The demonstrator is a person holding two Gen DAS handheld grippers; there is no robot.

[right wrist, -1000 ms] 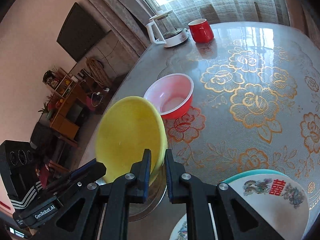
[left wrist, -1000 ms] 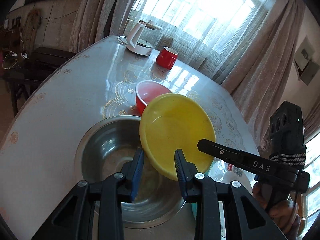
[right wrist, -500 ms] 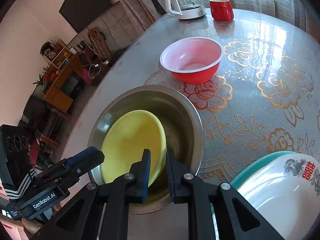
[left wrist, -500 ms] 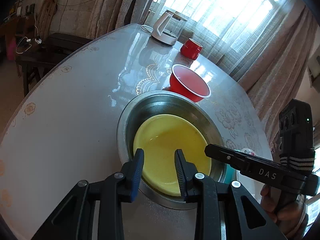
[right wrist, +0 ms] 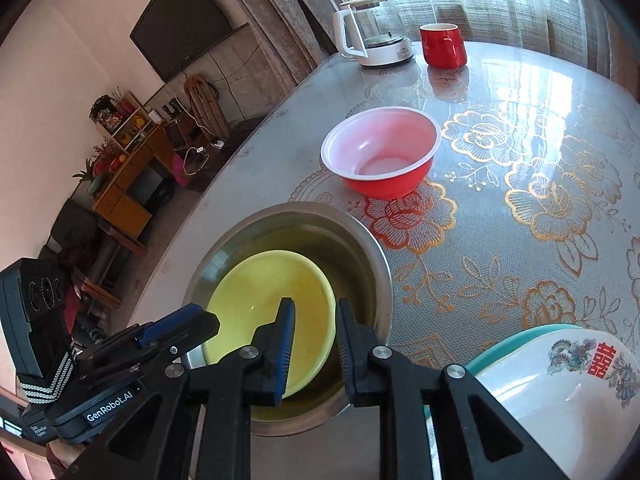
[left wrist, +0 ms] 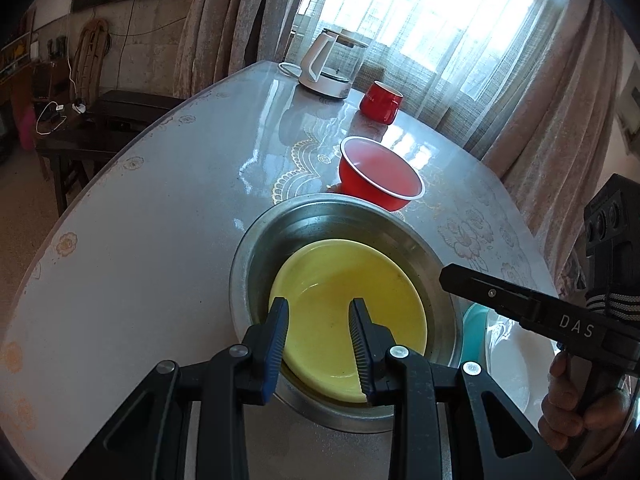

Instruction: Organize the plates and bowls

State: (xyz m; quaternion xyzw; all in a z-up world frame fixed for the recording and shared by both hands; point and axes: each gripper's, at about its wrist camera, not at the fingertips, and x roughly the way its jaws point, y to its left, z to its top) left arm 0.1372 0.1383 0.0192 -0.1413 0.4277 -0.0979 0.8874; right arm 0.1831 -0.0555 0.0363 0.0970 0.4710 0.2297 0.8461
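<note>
Two close wrist views from opposite sides — shared steel basin [left wrist: 296,220] [right wrist: 360,240], table centre.

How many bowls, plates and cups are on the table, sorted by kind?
Bowls: 3, the steel bowl, the yellow bowl inside it, the red bowl.
Plates: 2, a white plate on a teal plate.
Cups: 1, the red mug.
Kettles: 1, the kettle.
Total: 7.

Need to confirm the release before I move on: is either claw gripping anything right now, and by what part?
Nothing is held. Both the left claw and right claw are open, and the yellow bowl sits free inside the steel basin.
</note>
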